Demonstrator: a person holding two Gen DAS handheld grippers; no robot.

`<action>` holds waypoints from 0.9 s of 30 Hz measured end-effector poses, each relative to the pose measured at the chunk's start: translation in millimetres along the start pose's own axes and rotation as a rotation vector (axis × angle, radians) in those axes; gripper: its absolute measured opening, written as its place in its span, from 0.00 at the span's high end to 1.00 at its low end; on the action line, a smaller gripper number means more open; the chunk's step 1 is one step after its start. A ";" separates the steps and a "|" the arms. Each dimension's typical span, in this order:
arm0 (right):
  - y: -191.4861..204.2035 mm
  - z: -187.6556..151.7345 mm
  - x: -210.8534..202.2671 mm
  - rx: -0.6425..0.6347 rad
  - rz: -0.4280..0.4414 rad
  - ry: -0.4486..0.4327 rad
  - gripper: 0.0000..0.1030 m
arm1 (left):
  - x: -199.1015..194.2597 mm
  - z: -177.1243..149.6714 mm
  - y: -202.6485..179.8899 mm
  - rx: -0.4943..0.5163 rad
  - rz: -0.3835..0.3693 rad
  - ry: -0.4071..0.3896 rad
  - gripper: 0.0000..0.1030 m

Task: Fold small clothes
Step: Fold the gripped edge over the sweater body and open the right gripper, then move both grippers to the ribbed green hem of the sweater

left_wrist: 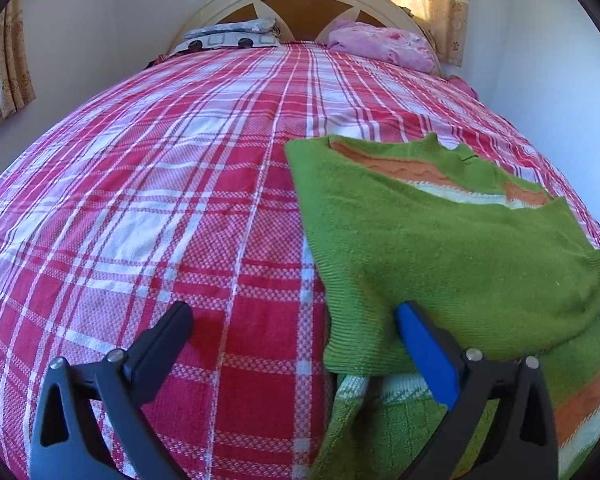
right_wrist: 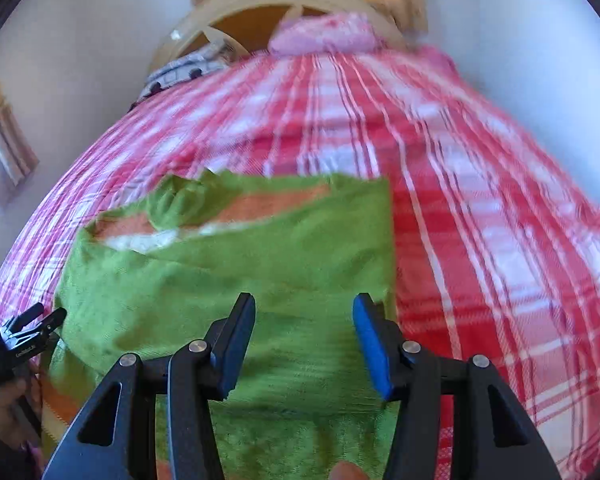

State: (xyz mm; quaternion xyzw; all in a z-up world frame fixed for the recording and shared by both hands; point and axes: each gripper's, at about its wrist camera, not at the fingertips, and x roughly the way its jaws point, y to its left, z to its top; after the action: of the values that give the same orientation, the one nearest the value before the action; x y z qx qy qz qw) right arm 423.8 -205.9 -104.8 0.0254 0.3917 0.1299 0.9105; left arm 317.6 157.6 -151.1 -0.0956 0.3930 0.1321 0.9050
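Green knit sweater (right_wrist: 236, 280) with orange and white stripes, sleeve folded across its body, lies on the red plaid bedspread (left_wrist: 160, 200). Right gripper (right_wrist: 304, 344) hovers half-open above it, gripping nothing; left gripper (left_wrist: 296, 340) gapes wide, its blue pad over the sweater's ribbed edge.

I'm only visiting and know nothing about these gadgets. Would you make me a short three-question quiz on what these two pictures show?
1. True or false: the green sweater lies on a blue striped sheet.
2. Which is right? A: the right gripper grips a fold of the sweater. B: both grippers are open and hold nothing. C: the left gripper holds the pink bundle.
3. Fill in: the sweater's bands are orange and ____.

Key
1. False: it lies on the red and white checked bedspread.
2. B.
3. White.
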 end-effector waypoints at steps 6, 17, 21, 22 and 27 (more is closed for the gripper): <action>38.4 -18.3 38.4 -0.139 -0.020 0.166 0.47 | 0.9 0.4 1.6 -0.009 -0.012 0.004 0.00; -18.3 -29.1 18.7 -0.038 0.021 0.110 0.47 | 1.5 0.0 4.6 -0.017 -0.026 0.007 0.00; -5.6 -32.8 4.0 -0.049 0.008 0.098 0.46 | -2.5 -1.3 8.7 -0.031 -0.073 0.012 0.00; -0.7 -36.4 1.8 -0.062 0.011 0.107 0.44 | -3.9 -2.4 9.3 -0.034 -0.082 0.015 0.00; 5.3 -51.4 -5.4 -0.082 -0.010 0.110 0.43 | -12.4 -8.5 2.7 -0.011 -0.078 0.019 0.00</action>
State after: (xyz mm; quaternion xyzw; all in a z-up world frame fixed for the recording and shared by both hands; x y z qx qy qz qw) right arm 382.1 -205.1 -135.8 -0.0214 0.4358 0.1424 0.8884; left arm 302.9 155.8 -147.9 -0.1171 0.3970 0.0979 0.9050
